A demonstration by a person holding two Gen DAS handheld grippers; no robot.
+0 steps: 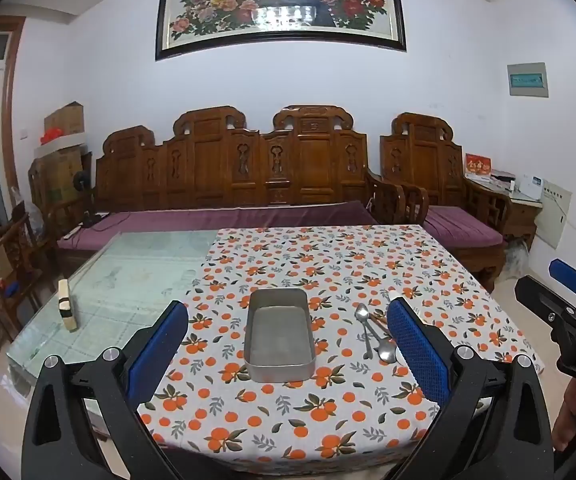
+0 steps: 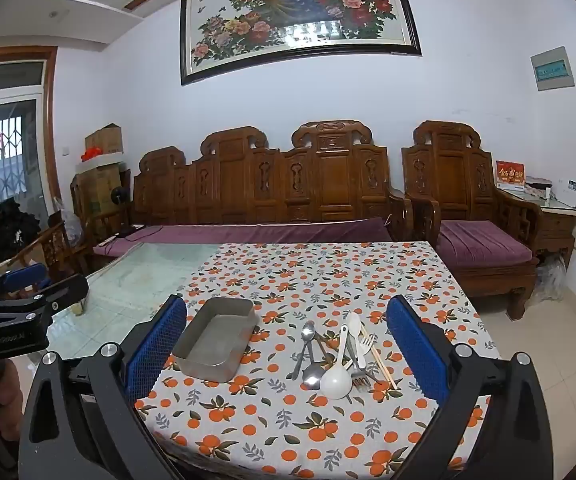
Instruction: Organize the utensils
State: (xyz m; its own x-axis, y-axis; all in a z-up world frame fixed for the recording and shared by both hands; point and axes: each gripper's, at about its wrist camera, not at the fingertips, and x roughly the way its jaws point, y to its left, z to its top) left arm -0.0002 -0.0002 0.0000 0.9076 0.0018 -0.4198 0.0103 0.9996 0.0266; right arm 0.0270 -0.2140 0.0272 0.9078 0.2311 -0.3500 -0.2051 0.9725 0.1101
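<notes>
An empty rectangular metal tray (image 1: 279,370) sits on the orange-print tablecloth; it also shows in the right wrist view (image 2: 207,366). To its right lies a pile of utensils: metal spoons (image 2: 308,336), a white ladle (image 2: 338,380), a white plastic fork (image 2: 366,344), a metal fork (image 2: 360,380) and chopsticks (image 2: 382,364). In the left wrist view only the spoons (image 1: 372,334) show beside my right finger. My left gripper (image 1: 288,344) is open above the tray's near end. My right gripper (image 2: 288,344) is open, short of the pile. Both are empty.
The tablecloth (image 1: 328,264) covers the right part of a glass table (image 1: 135,276). A small white block (image 1: 67,304) stands on the glass at left. A carved wooden sofa (image 1: 247,176) and armchair (image 1: 440,168) stand behind the table.
</notes>
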